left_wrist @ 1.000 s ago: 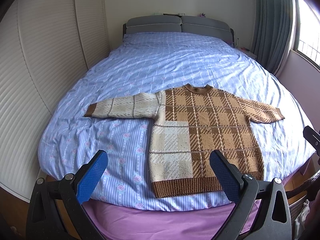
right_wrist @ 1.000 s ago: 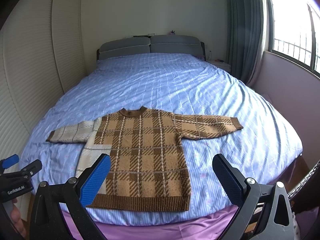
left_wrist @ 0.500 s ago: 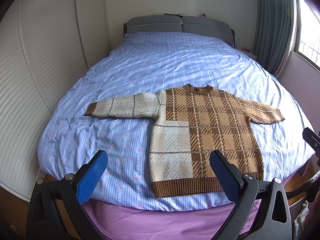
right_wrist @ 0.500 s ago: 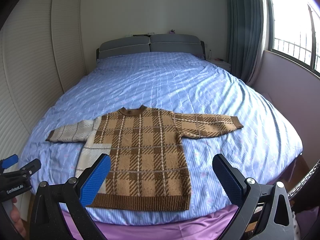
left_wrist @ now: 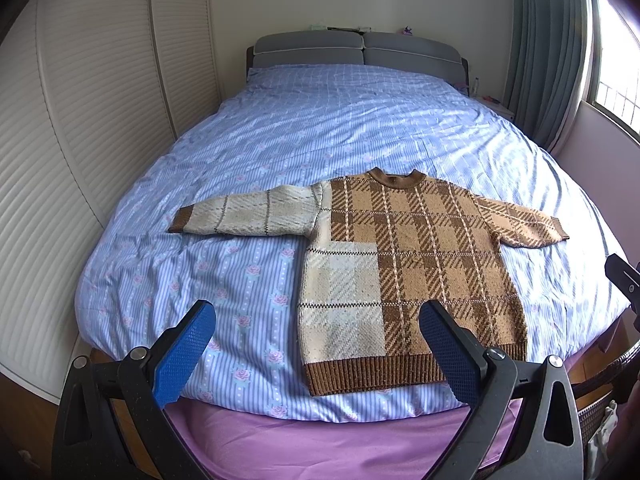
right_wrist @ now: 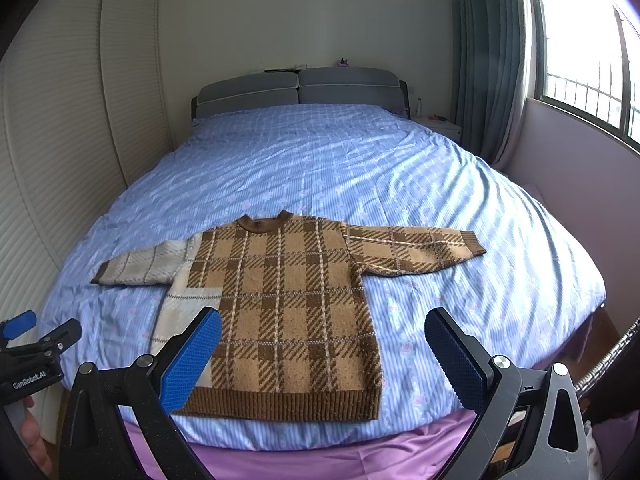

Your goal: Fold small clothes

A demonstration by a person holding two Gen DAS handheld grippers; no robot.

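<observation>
A small brown plaid sweater [left_wrist: 416, 264] with a cream left sleeve and cream lower-left panel lies flat, face up, on the blue bedcover, both sleeves spread out, hem toward me. It also shows in the right wrist view [right_wrist: 288, 312]. My left gripper [left_wrist: 316, 356] is open and empty, held in the air before the foot of the bed, in front of the hem's left part. My right gripper [right_wrist: 324, 360] is open and empty, held in front of the hem. The left gripper also shows at the lower left of the right wrist view [right_wrist: 36, 348].
The bed [left_wrist: 360, 128] has a blue striped floral cover over a purple sheet [left_wrist: 320, 448], and a grey headboard [left_wrist: 356, 50]. White louvred wardrobe doors [left_wrist: 80, 100] run along the left. Curtains and a window [right_wrist: 580, 60] stand on the right, by a nightstand [right_wrist: 438, 124].
Both grippers have drifted only slightly; the sweater sits in nearly the same place in each view. Nothing was grasped or released.
</observation>
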